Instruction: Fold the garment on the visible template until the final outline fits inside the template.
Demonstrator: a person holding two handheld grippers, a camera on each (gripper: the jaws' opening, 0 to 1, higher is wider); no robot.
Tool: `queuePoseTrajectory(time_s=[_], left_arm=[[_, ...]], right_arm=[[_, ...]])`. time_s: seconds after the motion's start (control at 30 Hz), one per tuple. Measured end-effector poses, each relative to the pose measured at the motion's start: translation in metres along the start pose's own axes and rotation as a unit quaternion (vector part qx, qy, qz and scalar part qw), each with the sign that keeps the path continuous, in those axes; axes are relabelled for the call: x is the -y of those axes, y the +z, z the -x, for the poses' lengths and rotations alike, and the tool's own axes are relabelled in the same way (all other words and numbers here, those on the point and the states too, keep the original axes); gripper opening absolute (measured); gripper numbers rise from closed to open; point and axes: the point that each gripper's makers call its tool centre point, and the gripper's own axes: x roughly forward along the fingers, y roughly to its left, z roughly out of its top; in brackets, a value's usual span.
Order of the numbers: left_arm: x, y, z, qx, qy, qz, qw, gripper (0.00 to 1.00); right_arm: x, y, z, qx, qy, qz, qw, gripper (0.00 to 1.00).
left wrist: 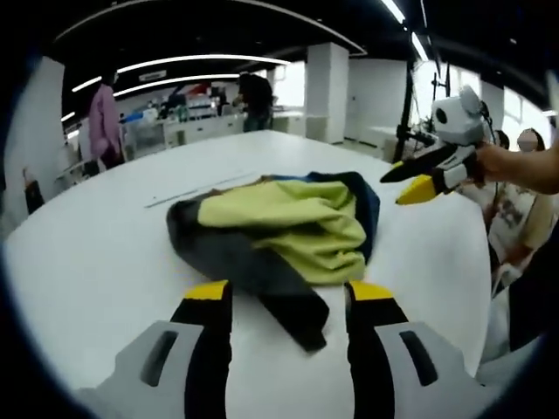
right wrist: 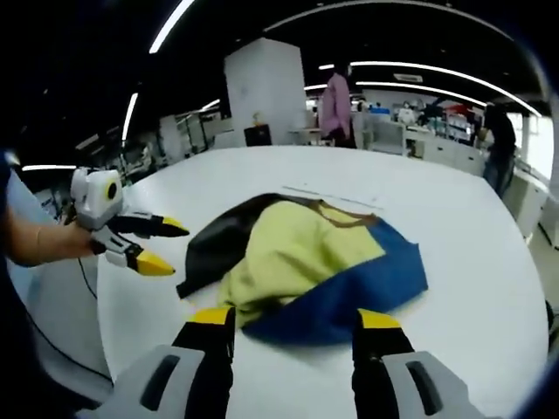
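A crumpled garment (left wrist: 288,223) in yellow-green, dark grey and blue lies in a heap on the white table (left wrist: 105,253). My left gripper (left wrist: 288,292) stands open just in front of it, with a dark grey sleeve end (left wrist: 301,319) lying between its jaws, not gripped. My right gripper (left wrist: 400,187) hovers open at the heap's far right side, held by a hand. In the right gripper view the garment (right wrist: 306,262) shows its blue side nearest my open right gripper (right wrist: 295,319), and the left gripper (right wrist: 170,247) hangs open to the left of the heap.
A thin marked line (left wrist: 196,188) runs on the table behind the garment, seen again as a line (right wrist: 332,196). The table edge (right wrist: 113,305) is close on the left. People stand at benches (left wrist: 105,122) in the background, and a white pillar (right wrist: 266,87) rises behind the table.
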Motion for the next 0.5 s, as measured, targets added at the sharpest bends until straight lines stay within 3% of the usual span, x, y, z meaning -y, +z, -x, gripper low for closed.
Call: queuePoseTrajectory(time_s=[0.37, 0.5], left_arm=[[0.018, -0.018, -0.009, -0.02, -0.006, -0.005, 0.9998, 0.38], [0.017, -0.029, -0.015, -0.041, 0.01, -0.015, 0.999, 0.31]], right_arm=[[0.003, -0.013, -0.013, 0.002, -0.034, 0.0, 0.9994, 0.38], [0.009, -0.017, -0.019, 0.004, -0.055, -0.008, 0.9984, 0.31]])
